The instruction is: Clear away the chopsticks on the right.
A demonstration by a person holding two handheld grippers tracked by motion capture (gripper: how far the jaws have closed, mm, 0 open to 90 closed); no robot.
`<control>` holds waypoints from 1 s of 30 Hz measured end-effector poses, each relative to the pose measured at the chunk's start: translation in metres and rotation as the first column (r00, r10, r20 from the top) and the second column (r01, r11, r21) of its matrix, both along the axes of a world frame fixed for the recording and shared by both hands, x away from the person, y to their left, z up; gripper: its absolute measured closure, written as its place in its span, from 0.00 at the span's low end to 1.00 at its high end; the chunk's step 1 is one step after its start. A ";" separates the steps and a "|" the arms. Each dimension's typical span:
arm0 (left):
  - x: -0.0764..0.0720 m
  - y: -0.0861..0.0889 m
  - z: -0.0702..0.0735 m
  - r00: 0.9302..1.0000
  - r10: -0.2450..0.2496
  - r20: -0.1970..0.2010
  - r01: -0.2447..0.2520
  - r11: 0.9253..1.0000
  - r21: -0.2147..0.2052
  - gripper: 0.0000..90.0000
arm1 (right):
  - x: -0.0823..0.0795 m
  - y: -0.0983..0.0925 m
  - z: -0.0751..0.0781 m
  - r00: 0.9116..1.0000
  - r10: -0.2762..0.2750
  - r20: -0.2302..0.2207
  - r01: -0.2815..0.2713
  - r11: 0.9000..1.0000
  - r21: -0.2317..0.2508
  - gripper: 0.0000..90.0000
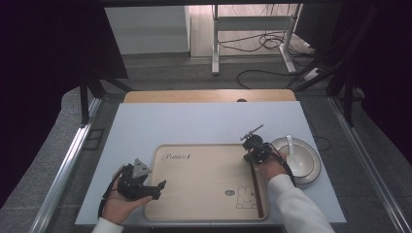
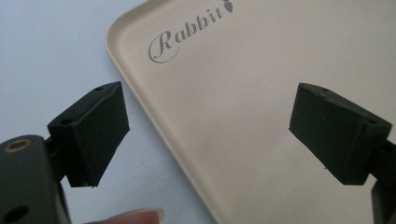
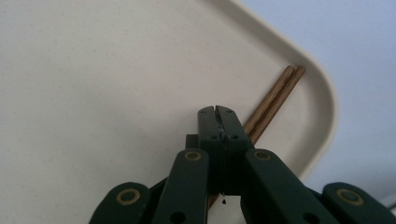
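A beige tray [image 1: 209,146] printed with "Rabbit" and a bunny drawing lies on the white table. A pair of brown chopsticks [image 1: 260,194] rests along its inner right wall, also seen in the right gripper view as chopsticks [image 3: 275,100] running under the jaws. My right gripper [image 1: 252,145] hovers above the tray's far right corner. In its own view the right gripper [image 3: 217,112] has its jaws pressed together with nothing between them. My left gripper [image 1: 158,189] sits at the tray's left rim. There the left gripper [image 2: 210,135] stands open across the tray [image 2: 261,93] edge, holding nothing.
A white bowl [image 1: 306,162] with a white spoon [image 1: 290,145] in it stands on a plate just right of the tray, close to my right hand. The white table top extends beyond the tray at the back and left. A desk frame and cables lie on the floor behind.
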State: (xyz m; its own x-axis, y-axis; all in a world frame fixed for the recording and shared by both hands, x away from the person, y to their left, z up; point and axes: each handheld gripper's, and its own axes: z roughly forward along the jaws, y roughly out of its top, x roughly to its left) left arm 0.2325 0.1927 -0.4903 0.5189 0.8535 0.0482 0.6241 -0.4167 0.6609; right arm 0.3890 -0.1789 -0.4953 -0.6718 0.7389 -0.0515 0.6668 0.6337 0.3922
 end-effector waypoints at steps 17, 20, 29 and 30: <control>-0.002 -0.001 0.002 1.000 -0.003 0.012 0.003 1.000 0.004 0.13 | -0.058 -0.002 0.032 0.982 0.124 0.145 -0.151 0.969 0.196 0.99; -0.003 -0.002 0.002 1.000 -0.002 0.011 0.002 1.000 0.001 0.13 | -0.075 -0.016 0.039 0.980 0.125 0.156 -0.161 0.955 0.248 0.99; -0.001 -0.004 0.002 1.000 -0.003 0.013 0.003 1.000 0.005 0.13 | -0.117 -0.063 0.049 0.975 0.121 0.186 -0.180 0.922 0.343 0.99; -0.001 -0.003 0.002 1.000 -0.001 0.013 0.001 1.000 0.002 0.13 | -0.122 -0.070 0.047 0.975 0.120 0.188 -0.181 0.919 0.351 0.98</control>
